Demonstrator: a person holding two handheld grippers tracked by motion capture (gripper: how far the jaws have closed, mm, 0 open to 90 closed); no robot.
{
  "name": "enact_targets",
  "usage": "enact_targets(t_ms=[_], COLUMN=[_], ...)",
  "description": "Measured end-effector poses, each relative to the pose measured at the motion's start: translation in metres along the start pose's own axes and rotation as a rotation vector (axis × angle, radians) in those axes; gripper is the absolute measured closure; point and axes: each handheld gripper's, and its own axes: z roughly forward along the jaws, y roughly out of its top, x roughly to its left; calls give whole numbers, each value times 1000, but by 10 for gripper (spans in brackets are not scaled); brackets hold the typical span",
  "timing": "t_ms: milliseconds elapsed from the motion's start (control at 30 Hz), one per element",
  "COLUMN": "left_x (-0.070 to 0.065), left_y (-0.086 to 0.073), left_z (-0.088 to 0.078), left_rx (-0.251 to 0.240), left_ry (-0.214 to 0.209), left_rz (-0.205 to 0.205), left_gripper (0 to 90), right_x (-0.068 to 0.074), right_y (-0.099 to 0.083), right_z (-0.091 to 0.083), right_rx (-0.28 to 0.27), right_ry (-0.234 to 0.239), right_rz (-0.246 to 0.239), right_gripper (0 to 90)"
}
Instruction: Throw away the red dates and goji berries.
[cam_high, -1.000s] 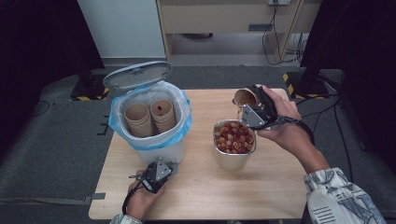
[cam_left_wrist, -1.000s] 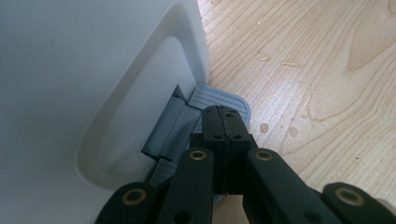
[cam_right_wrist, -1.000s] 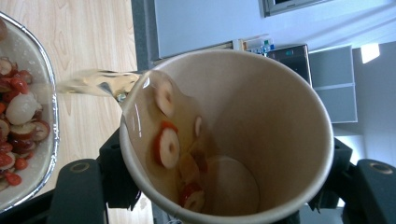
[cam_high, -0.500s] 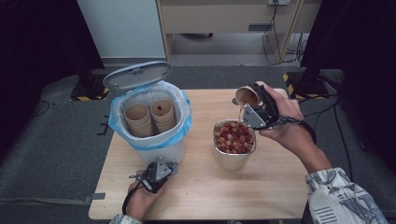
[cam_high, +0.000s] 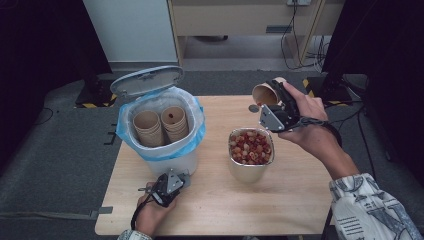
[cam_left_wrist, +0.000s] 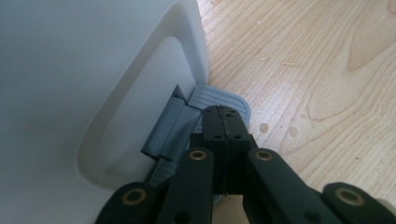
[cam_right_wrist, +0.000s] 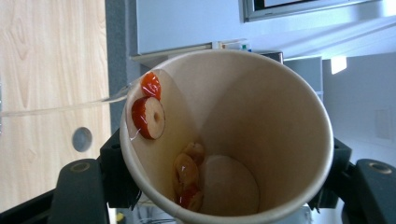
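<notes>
A brown paper cup (cam_high: 264, 94) lies tilted on its side in my right gripper (cam_high: 277, 107), above the table just behind a metal container (cam_high: 250, 170) full of red and yellow dried fruit rings (cam_high: 250, 147). In the right gripper view the jaws are shut on the cup (cam_right_wrist: 261, 121), and a few rings (cam_right_wrist: 149, 116) cling to its inner wall. My left gripper (cam_high: 170, 182) rests low at the front of a white pedal bin (cam_high: 165, 160). Its shut tips (cam_left_wrist: 224, 114) sit on the grey pedal (cam_left_wrist: 219, 99). The bin's lid (cam_high: 146, 80) stands open.
Inside the blue-lined bin stand two stacks of used paper cups (cam_high: 175, 122). A small round hole (cam_high: 253, 108) marks the table near the held cup. Bare wood (cam_high: 295, 200) spreads in front of the container, and the table's edge runs behind the right hand.
The right hand has lifted the cup slightly up and back from the container's rim. The left gripper has stayed on the pedal.
</notes>
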Motion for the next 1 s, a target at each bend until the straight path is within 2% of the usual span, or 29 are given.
enact_targets(t_ms=[33,67,100,233,433,567,600,733,1000], left_x=[0,0,0,-1,0,-1,0,-1,-1], left_y=[0,0,0,0,0,0,0,0,0], left_z=[0,0,0,0,0,0,0,0,0], left_rx=[-2,-2,-2,-1,-1,-1,-1,-1,-1], left_ry=[0,-2,-2,-2,-3,-2,-3,-3,-3], left_rz=[0,-5,-5,-5,-5,-5,-5,-5,-6], left_gripper=[899,899,899,899,899,899,899,899,899], right_x=[0,-2,-3,-5,-6,-6,-6,-5,-5], right_y=[0,2,3,6,9,10,10,10,16], right_z=[0,-1,-1,-3,-5,-5,-5,-5,-6], right_rx=[0,16,21,30,54,60,73,85,106], right_ry=[0,-13,-20,-26,-48,-50,-57,-65,-99], right_rz=[0,-51,-77,-108,-198,-218,-241,-276,-384], right_gripper=[293,294,295,296,297,297,297,297,298])
